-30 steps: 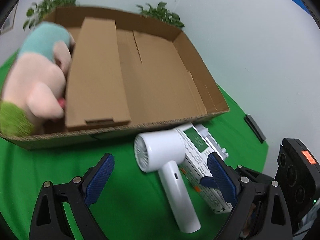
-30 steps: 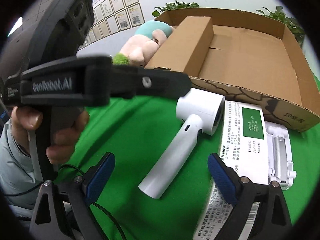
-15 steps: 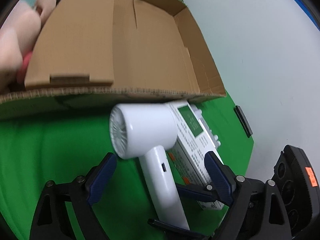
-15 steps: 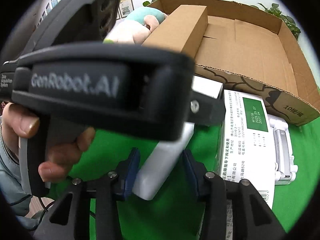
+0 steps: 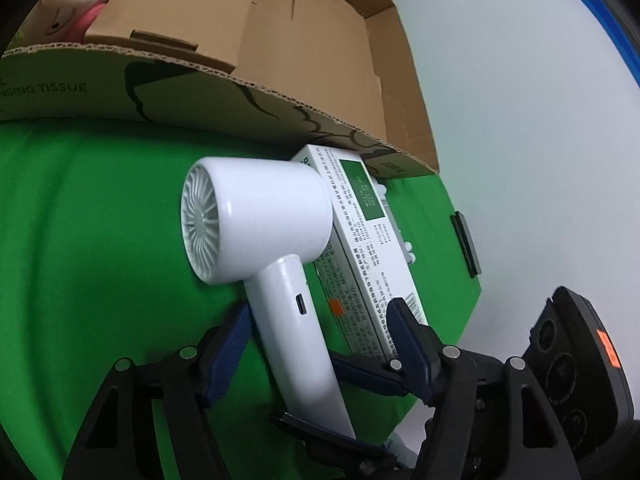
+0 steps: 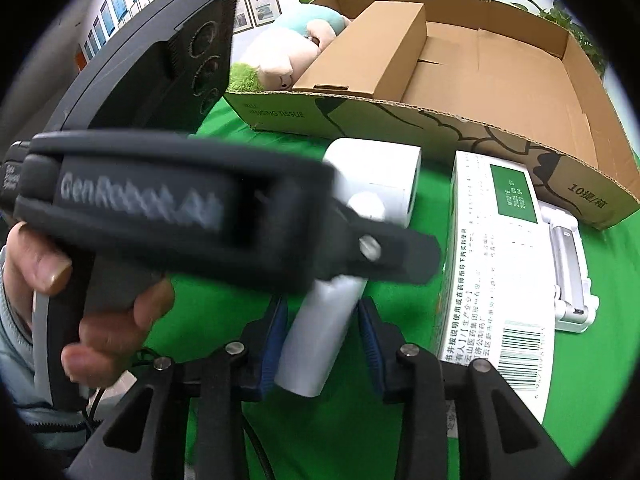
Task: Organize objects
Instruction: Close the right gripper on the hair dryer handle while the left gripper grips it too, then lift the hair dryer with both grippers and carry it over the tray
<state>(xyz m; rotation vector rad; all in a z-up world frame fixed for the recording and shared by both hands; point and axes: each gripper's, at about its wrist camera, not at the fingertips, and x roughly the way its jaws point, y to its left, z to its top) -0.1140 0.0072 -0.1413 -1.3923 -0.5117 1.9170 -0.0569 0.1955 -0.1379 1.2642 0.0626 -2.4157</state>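
both claws on the hair dryer

the right claw has just been closing and pinches the hair dryer handle low down. the left claw, closing too, straddles the handle half open, probably to steady the lift. a white carton lies against it; the cardboard box waits behind on the green desk.

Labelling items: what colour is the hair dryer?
White; the hair dryer shows best in the left wrist view.

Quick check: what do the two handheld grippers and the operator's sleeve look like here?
Both grippers are matte black plastic with silver screws and dark blue ribbed pads on the fingers. The left gripper carries white "GenRobot.AI" lettering, three round lenses and a thin black cable. An orange sticker marks the other housing. The sleeve is light blue-grey.
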